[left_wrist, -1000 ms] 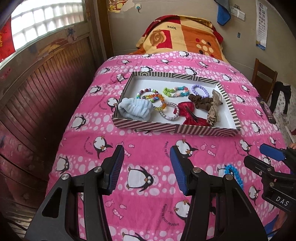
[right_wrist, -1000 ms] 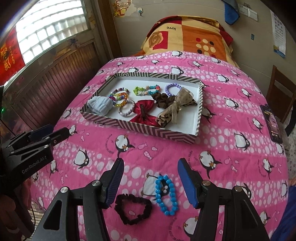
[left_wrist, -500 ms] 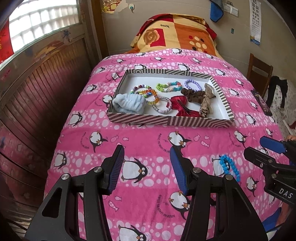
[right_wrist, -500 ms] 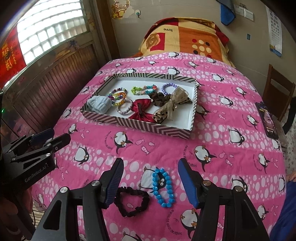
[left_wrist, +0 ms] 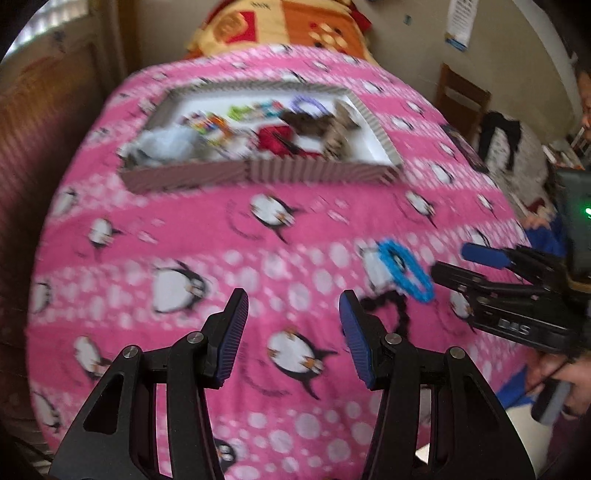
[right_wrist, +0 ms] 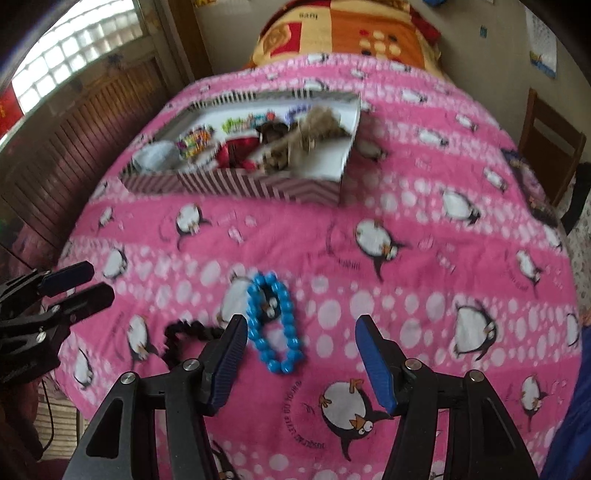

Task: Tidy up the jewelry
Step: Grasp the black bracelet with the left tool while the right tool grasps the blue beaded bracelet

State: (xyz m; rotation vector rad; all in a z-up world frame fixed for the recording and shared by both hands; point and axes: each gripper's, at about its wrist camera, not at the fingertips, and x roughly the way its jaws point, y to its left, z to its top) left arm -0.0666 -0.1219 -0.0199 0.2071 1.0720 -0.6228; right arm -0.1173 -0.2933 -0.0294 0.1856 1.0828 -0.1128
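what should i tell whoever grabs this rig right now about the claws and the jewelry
Left claw: open, empty, above the pink penguin bedspread.
Right claw: open, empty, just above the blue beaded bracelet.
Striped cardboard tray farther up the bed already holds bead bracelets, bows and a pale blue scrunchie; details are blurred.
Left to do: the blue bracelet and the black ruffled scrunchie beside it lie loose on the bedspread, outside the tray. Probably take the bracelet with the right claw first.

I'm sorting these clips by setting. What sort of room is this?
Most likely a bedroom: a bed under a pink penguin blanket, a folded quilt at its head, and a wooden chair beside it.
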